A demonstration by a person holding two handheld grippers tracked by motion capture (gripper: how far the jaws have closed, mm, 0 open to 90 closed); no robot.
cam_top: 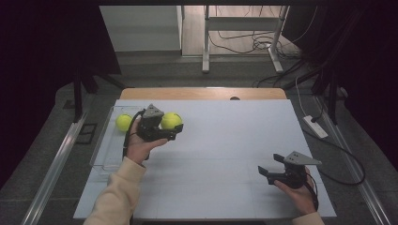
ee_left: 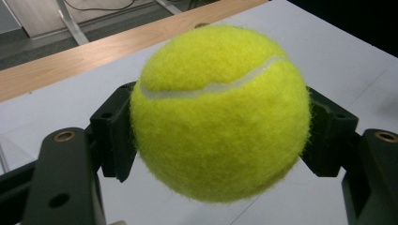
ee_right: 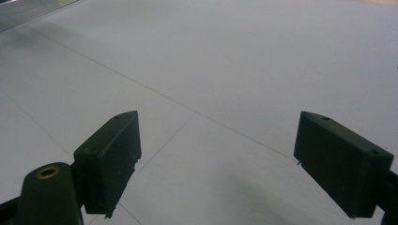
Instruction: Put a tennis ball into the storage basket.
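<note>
From above, the high view lays out the whole white table (cam_top: 220, 154): the left gripper (cam_top: 174, 129) sits at the far left, just right of a clear plastic tray (cam_top: 104, 154), while the right gripper (cam_top: 265, 172) rests over the near right of the table, well apart from it. This view also shows a second tennis ball (cam_top: 124, 122) lying at the far end of the tray, just left of the hand on the left gripper.

The left gripper view brings what the high view leaves small: the held tennis ball (ee_left: 219, 112) sits between the two black jaws, both pads pressed into its sides, and it hangs clear of the table surface beneath it. In the high view the same ball (cam_top: 171, 120) shows at the tip of the left gripper, just beside the tray's right wall. The jaws pinch the ball firmly across its width.

The right gripper view (ee_right: 218, 161) shows its two jaws spread wide, with bare table between them and nothing touching either pad.

The ball is round, with fuzzy yellow-green felt and a curved white seam across its upper half. The jaw pads are blocky matt black plastic with small screw holes. The table top is smooth pale board crossed by thin seams, with a wooden strip (cam_top: 202, 93) along its far edge.
</note>
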